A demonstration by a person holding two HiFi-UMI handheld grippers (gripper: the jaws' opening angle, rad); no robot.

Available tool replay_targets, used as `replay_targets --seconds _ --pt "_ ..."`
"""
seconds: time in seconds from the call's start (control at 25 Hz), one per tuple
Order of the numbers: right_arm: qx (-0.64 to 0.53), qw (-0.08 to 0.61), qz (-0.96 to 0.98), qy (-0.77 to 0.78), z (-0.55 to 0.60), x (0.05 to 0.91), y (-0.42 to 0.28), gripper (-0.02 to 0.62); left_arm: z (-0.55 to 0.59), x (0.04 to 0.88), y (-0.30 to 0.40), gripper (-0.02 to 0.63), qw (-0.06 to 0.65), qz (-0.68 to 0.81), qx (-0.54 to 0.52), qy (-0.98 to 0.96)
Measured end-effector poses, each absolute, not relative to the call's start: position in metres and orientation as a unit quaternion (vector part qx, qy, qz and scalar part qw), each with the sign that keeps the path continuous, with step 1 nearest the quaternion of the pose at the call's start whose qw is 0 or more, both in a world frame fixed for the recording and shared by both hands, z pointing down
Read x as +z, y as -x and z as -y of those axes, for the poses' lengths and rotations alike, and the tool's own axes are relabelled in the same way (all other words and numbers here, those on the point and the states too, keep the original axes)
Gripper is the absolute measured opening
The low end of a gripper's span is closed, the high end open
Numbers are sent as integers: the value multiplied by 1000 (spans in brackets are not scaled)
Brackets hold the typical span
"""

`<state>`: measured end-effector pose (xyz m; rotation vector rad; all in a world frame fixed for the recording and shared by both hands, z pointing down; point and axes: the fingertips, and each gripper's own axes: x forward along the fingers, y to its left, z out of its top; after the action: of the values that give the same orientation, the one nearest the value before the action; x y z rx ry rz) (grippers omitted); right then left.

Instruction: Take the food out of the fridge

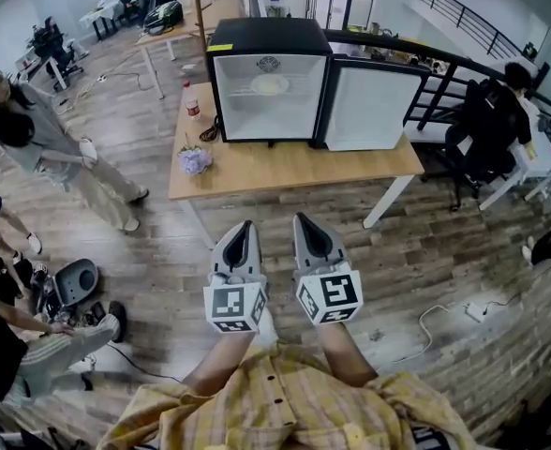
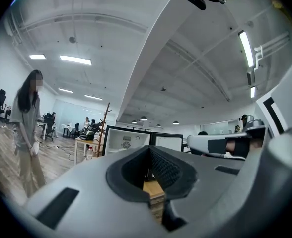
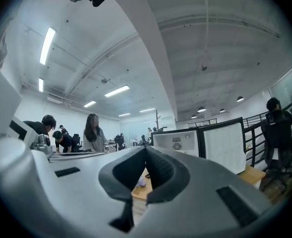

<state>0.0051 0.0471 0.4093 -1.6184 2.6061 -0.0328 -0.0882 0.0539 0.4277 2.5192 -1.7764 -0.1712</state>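
Note:
A black mini fridge (image 1: 268, 82) stands on a wooden table (image 1: 285, 167), its door (image 1: 369, 108) swung open to the right. On the shelf inside lies a pale plate of food (image 1: 270, 84). My left gripper (image 1: 246, 225) and right gripper (image 1: 301, 219) hang side by side over the floor, short of the table's near edge, both pointing level at the fridge. Each is shut with nothing between its fingers. In the left gripper view the left gripper (image 2: 148, 148) faces the fridge (image 2: 126, 142). In the right gripper view the right gripper (image 3: 146, 148) faces the fridge (image 3: 176, 143) and door (image 3: 224, 148).
A small bottle (image 1: 193, 107) and a purple flower bunch (image 1: 196, 160) sit on the table's left end. People stand and crouch at the left (image 1: 41, 148); a person sits at the right (image 1: 491, 125) by a black railing (image 1: 444, 64). A power strip (image 1: 472, 309) lies on the floor.

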Motion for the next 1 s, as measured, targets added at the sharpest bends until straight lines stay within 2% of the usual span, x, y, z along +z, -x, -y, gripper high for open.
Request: replay_targets --seconds 0.48,1.0 --pt "-12 31 -839 544 60 399 8 6 61 425 106 6 41 561 -52 -825" --pt "-15 16 -825 565 95 407 8 6 101 432 107 6 53 538 -50 -840"
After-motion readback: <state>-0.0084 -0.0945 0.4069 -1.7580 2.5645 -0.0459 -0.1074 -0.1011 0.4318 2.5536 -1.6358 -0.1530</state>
